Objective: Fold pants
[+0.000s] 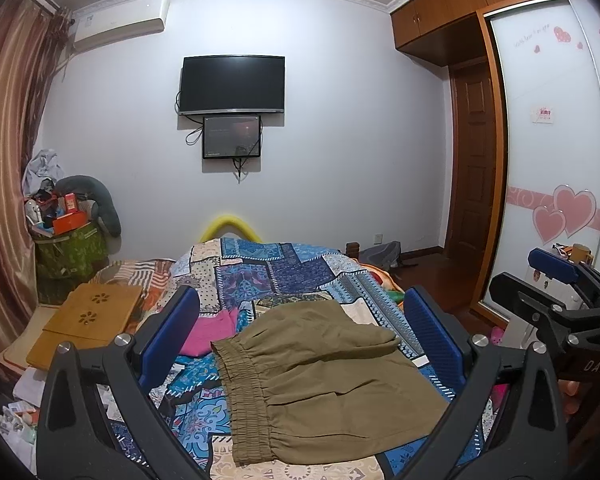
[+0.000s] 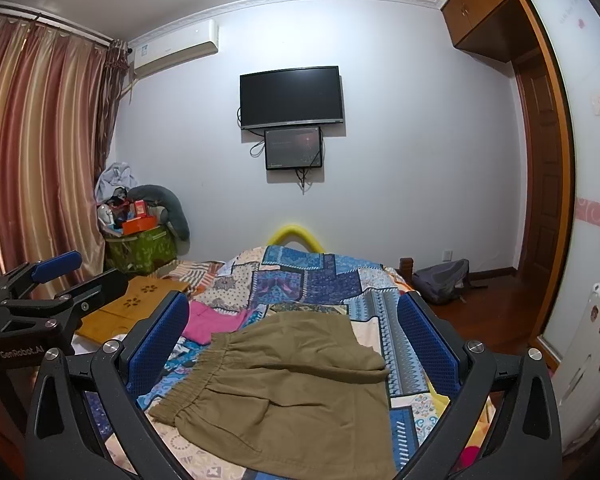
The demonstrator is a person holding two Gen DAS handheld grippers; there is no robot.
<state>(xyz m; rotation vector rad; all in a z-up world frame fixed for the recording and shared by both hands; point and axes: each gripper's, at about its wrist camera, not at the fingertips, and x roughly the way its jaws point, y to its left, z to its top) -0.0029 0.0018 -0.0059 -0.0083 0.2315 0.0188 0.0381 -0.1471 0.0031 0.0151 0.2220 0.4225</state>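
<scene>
Jaws spread wide on both grippers, left point(image 1: 300, 336) and right point(image 2: 292, 338), and neither is touching anything. The pants point(image 1: 320, 376) lie on the quilt point(image 1: 292, 272) below you, looking folded down to a compact block, elastic waistband point(image 1: 240, 392) on your left. If another fold is due, pinch both corners of one edge through every layer — lift level, lay it over squarely. Count: one pair of pants, one pink garment point(image 1: 212, 332) beside it, two grippers.
</scene>
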